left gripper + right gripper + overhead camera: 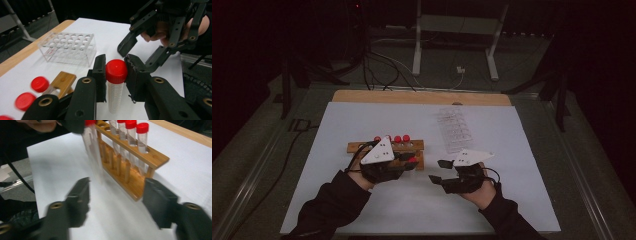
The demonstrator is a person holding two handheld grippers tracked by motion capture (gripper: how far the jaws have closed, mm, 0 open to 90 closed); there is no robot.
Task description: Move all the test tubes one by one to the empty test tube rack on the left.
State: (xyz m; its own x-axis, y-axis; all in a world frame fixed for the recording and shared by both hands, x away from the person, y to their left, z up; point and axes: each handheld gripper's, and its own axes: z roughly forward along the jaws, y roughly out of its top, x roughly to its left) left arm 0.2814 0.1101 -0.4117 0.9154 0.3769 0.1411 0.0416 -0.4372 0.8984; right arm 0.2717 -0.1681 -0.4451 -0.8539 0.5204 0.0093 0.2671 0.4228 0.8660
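L gripper (115,75) is clamped on a red-capped tube (115,82) by its cap, clear of the wooden rack (130,160). R gripper (117,202) is spread wide, empty. Probably bound for the clear rack (68,47): keep tube vertical, move slow.

Grippers: two, the left gripper (412,164) and the right gripper (438,170).
Red-capped tubes: four could be counted in the right gripper view; one held tube (115,82) stood between the left gripper's jaws, and three racked tubes (142,138) stood beyond the right gripper's jaws.
Caps beside the left gripper: three red caps (40,84) showed left of its jaws, one cut off by the edge.
Racks: two, one wooden rack (140,157) ahead of the right gripper and one clear plastic rack (67,47) beyond the left gripper's jaws.
Hands: two.
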